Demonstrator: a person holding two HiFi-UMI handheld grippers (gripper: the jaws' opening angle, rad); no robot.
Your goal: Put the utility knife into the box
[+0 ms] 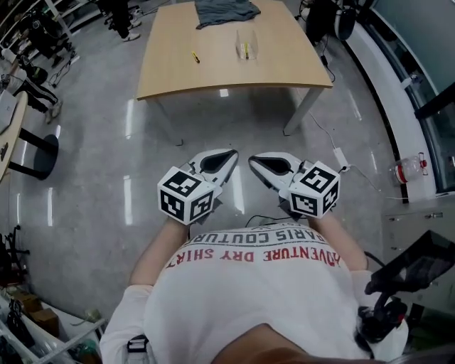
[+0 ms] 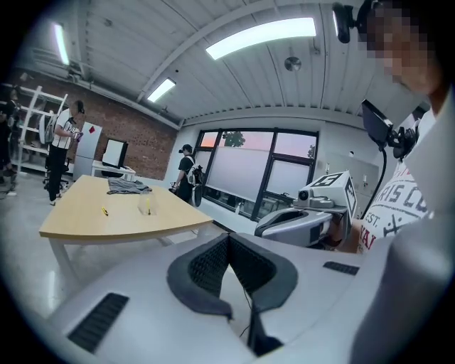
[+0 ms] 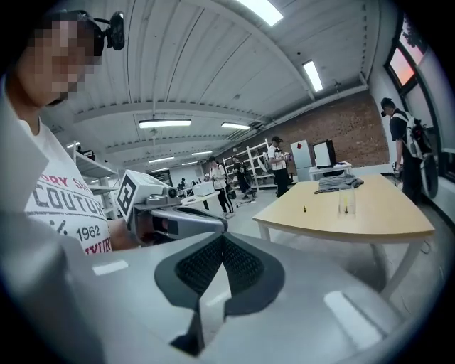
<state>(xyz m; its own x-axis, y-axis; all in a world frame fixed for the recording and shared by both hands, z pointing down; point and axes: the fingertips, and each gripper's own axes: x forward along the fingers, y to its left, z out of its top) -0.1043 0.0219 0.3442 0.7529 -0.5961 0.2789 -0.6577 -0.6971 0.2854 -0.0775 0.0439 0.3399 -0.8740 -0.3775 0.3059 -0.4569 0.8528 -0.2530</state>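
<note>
Head view: table [image 1: 213, 75] upper centre w/ grey cloth [image 1: 226, 11], clear box [image 1: 245, 48], yellow utility knife [image 1: 194, 57] left of box (apart, flat on the wood). Floor [image 1: 142, 142] separates table from left gripper [image 1: 231, 153] and right gripper [image 1: 252, 159].
Left gripper view: fingers [image 2: 206, 266] closed tip to tip, holding nothing.
Right gripper view: fingers [image 3: 202, 266] likewise closed, nothing held.

It's a lab/workshop w/ brick wall [image 3: 341, 121], metal racks [image 2: 28, 128], strip lights [image 2: 259, 37] & worktable [image 1: 213, 71]
</note>
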